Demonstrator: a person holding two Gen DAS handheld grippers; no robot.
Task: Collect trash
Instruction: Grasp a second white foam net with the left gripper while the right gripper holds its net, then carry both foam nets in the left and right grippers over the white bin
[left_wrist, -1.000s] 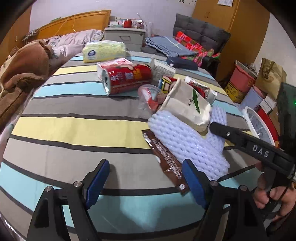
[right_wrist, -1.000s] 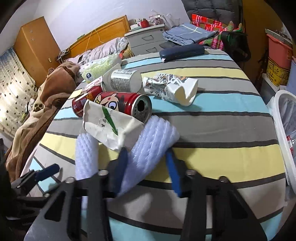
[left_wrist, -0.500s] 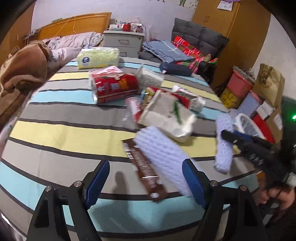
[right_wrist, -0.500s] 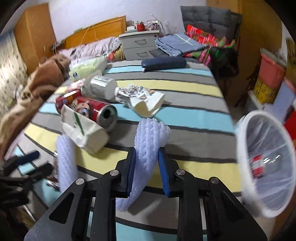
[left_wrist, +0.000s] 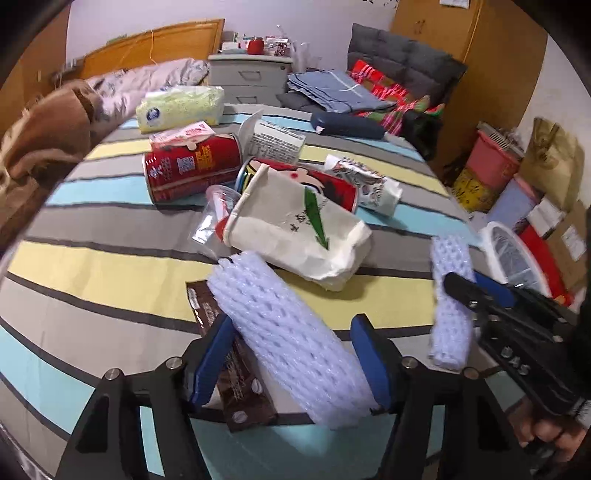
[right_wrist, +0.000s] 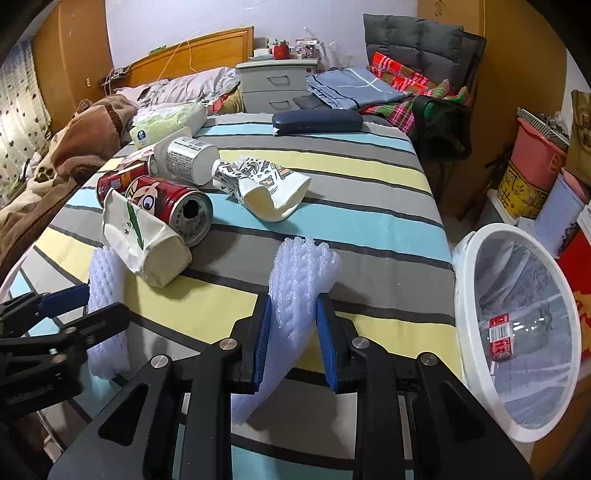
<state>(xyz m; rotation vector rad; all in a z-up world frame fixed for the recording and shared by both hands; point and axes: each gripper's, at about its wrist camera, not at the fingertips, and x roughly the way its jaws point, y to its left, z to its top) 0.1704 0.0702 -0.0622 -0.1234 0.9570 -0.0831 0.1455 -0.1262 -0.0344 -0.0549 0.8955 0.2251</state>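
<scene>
My right gripper (right_wrist: 295, 332) is shut on a white foam net sleeve (right_wrist: 295, 280) and holds it above the striped table, left of a white trash bin (right_wrist: 476, 258) lined with clear plastic. The held sleeve also shows in the left wrist view (left_wrist: 448, 295). My left gripper (left_wrist: 291, 354) is open, its blue pads on either side of a second foam sleeve (left_wrist: 284, 332) that lies on a brown wrapper (left_wrist: 236, 384). Beyond lie a crushed paper cup (left_wrist: 295, 236), red cans (left_wrist: 192, 170) and a patterned paper cup (right_wrist: 266, 184).
A tissue pack (left_wrist: 181, 107) and a dark blue case (right_wrist: 317, 122) lie at the table's far end. A brown blanket (right_wrist: 74, 147) lies on the bed at left. Boxes and a pink bin (right_wrist: 535, 147) stand on the floor at right.
My right gripper closed on a foam sleeve, lifted it and carried it right toward the bin. My left gripper moved forward and narrowed around the second sleeve.
</scene>
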